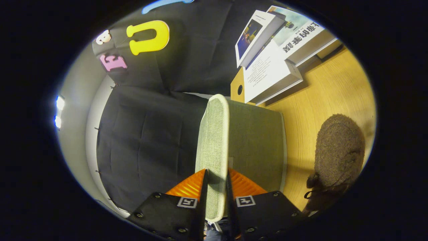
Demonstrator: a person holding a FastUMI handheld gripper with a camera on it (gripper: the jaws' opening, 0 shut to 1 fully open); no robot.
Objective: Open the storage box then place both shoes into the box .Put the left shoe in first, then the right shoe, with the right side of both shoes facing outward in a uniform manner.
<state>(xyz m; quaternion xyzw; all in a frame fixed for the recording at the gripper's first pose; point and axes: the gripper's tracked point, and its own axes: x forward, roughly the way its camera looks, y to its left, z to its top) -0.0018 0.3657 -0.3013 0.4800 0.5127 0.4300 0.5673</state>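
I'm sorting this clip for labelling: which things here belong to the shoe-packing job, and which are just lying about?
Belongs to the job:
- storage box lid, pinched between the gripper jaws
- storage box
- brown shoe on the wooden table

Just lying about:
- books stacked beyond the box

Stacked books (271,63) on wooden table (331,97).

Storage box lid (214,140) clamped between the claw (216,190) fingers, storage box (257,147) just beyond. Shoe (337,150) right of the claw on the counter (321,97). Stacked books (277,57) farther ahead, beyond the box.
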